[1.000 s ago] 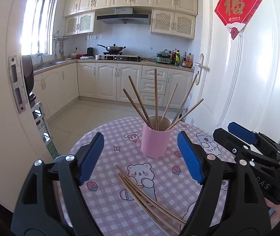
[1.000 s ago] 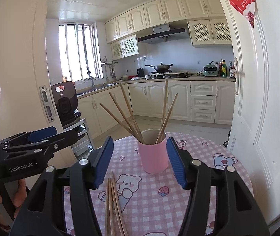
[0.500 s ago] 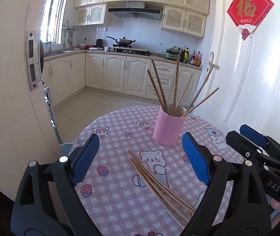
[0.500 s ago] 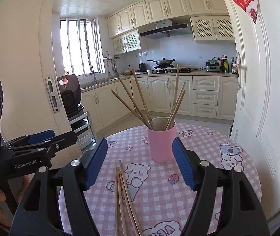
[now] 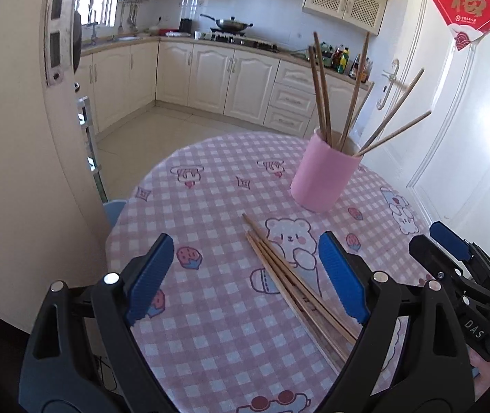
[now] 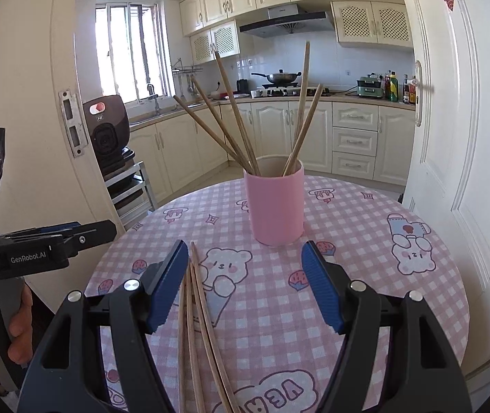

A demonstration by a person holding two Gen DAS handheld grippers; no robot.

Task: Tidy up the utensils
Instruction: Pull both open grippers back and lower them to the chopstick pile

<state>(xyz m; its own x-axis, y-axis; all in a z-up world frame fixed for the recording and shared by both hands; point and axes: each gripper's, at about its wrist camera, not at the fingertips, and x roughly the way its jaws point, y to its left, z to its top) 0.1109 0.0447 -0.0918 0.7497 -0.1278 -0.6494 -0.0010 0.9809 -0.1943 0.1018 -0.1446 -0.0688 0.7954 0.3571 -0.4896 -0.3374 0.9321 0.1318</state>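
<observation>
A pink cup (image 5: 324, 179) stands on the round table (image 5: 210, 327) with several wooden chopsticks upright in it; it also shows in the right wrist view (image 6: 275, 203). A bundle of loose chopsticks (image 5: 296, 285) lies flat on the cloth in front of the cup, also in the right wrist view (image 6: 196, 327). My left gripper (image 5: 246, 278) is open and empty, above the table's near left part, the bundle between its fingers in view. My right gripper (image 6: 245, 287) is open and empty, just right of the bundle, and appears in the left wrist view (image 5: 451, 251).
The table has a pink checked cloth with cartoon bears. A white door (image 6: 458, 137) stands close on the right. A door frame (image 5: 21, 137) and a metal rack (image 6: 131, 189) stand on the left. Kitchen cabinets line the back.
Both grippers have tilted down and drawn back toward the near side of the table; the left has swung left, so the cup sits further right in its view. Both stay open.
</observation>
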